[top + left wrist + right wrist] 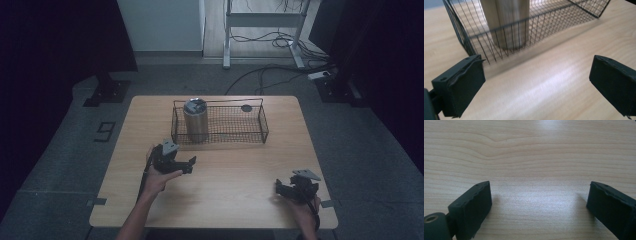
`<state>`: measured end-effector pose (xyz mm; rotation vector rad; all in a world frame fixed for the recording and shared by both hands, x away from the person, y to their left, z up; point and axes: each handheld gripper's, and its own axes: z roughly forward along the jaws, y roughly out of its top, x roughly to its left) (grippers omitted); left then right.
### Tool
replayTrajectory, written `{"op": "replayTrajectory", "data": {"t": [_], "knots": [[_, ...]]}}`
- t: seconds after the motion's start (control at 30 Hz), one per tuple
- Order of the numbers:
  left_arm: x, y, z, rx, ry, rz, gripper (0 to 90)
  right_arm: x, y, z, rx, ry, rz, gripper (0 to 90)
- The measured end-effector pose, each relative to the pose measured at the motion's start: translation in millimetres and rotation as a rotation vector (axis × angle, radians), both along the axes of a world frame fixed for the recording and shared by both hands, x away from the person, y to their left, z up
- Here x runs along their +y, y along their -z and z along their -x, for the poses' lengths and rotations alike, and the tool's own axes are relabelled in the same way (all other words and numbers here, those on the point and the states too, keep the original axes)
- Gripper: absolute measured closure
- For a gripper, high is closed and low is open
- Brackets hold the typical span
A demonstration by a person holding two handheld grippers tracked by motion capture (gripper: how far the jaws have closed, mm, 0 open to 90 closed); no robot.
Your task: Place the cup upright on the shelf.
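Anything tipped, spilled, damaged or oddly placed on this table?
Nothing stands out. The metal tumbler stands upright in the left end of the wire basket, which sits square on the table. A small dark round thing lies flat by the basket's back right. Both grippers, left and right, are open and hold nothing.

Bare bench lies open before my left tongs; toward the far edge a wire basket bars the way, a cylinder upright inside its left end.
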<state>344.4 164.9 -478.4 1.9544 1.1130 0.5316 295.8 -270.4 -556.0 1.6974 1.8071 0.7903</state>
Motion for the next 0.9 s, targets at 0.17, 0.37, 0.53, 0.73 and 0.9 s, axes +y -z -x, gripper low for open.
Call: {"op": "replayTrajectory", "data": {"t": [0.17, 0.37, 0.53, 0.73, 0.9], "knots": [[6.1, 15.5, 16.8, 0.027, -0.005, -0.003, 0.1, 0.0, 0.0, 0.0, 0.0, 0.0, 0.0, 5.5], [14.6, 33.7, 31.0, 0.04, -0.064, -0.003, 0.7, 0.0, 0.0, 0.0, 0.0, 0.0, 0.0, 5.6], [20.3, 44.1, 36.3, 0.072, -0.063, -0.011, 0.1, 0.0, 0.0, 0.0, 0.0, -0.001, 0.0, 5.6], [25.0, 46.9, 37.1, 0.08, -0.079, 0.005, 0.0, 0.0, 0.0, 0.0, 0.0, 0.0, 0.0, 5.6], [27.0, 43.6, 35.7, 0.072, -0.09, 0.041, 0.1, 0.1, 0.0, -0.1, 0.0, 0.001, 0.001, 5.4]]}}
